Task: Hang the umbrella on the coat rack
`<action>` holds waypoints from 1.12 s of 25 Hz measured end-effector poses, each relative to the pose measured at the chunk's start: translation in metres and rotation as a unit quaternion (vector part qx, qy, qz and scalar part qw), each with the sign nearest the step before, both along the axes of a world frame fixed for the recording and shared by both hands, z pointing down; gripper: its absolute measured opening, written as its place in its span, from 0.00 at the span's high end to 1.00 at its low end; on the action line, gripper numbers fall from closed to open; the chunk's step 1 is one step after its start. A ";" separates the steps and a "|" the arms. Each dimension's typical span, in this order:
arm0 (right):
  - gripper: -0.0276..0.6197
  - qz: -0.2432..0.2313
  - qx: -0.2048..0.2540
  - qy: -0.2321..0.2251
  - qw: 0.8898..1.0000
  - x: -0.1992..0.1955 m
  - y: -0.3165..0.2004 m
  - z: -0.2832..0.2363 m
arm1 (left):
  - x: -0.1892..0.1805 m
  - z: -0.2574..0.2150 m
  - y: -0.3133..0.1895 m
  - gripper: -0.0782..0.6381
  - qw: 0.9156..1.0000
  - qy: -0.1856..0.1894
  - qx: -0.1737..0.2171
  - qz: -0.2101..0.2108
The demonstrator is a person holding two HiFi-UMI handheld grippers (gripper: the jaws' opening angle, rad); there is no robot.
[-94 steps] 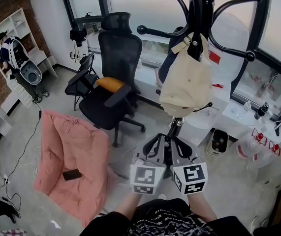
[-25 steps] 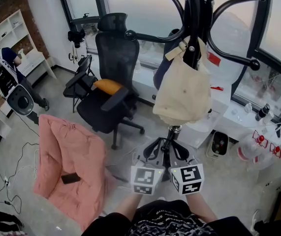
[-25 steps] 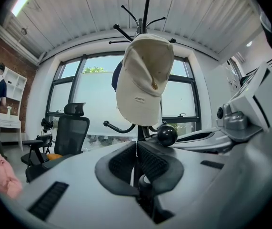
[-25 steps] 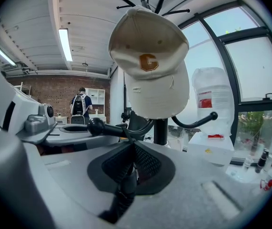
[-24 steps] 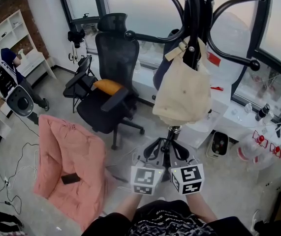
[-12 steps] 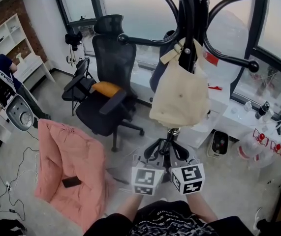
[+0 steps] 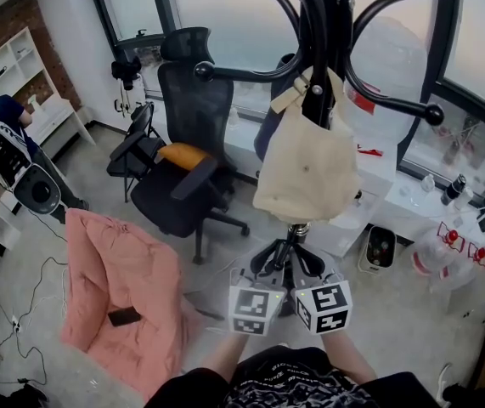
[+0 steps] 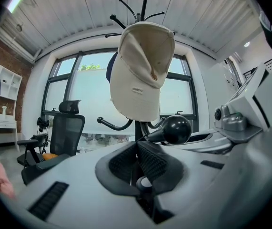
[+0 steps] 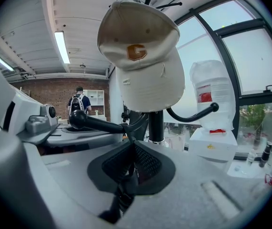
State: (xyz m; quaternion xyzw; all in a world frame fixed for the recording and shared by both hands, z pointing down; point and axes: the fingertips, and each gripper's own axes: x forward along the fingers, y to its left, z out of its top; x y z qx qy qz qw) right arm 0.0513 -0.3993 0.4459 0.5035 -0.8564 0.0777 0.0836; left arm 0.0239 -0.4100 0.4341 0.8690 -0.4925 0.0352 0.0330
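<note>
Cream cloth bag [image 7: 306,164] (could be a cap, can't tell) hangs on the coat rack [image 7: 335,24], close against the pole just under the hook arms. No umbrella is on any hook. Ball-tipped hook arms at the rack's left [image 7: 201,72] and right [image 7: 433,116] sides are bare.

Left gripper [image 8: 136,147]: pads clenched together. A small round pale-ended piece [image 8: 145,184] sits just below them; can't tell what it is or whether it is gripped.

Right gripper [image 9: 132,148]: pads clenched on a thin black strap [image 9: 122,194] that runs down out of the frame. This is probably the umbrella's wrist loop, but that is a guess. The umbrella body shows in no view and likely hangs under the grippers.

Both grippers are side by side, low in front of the rack's base and near its pole, pointing about level at the rack.

Progress is early to middle. The strap looks picked up and the person stands at the rack, but nothing is hung. Left to do: raise the strap to a free hook, slip it over the ball end, and let go.

An office chair [image 7: 195,100] and a pink cushion [image 7: 127,270] are on the floor to the left, well apart from the rack.
</note>
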 end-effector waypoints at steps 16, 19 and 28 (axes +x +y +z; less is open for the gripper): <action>0.95 -0.014 0.000 0.005 1.000 -0.002 -0.004 0.012 | 0.007 0.007 -0.003 0.87 1.000 -0.008 -0.009 0.025; 0.95 -0.016 0.008 0.006 1.000 -0.002 -0.003 0.014 | 0.008 0.010 -0.004 0.87 0.999 -0.003 -0.009 0.036; 0.95 -0.046 0.000 0.013 0.999 -0.008 -0.003 0.022 | 0.007 0.010 0.000 0.87 0.998 0.032 -0.012 0.061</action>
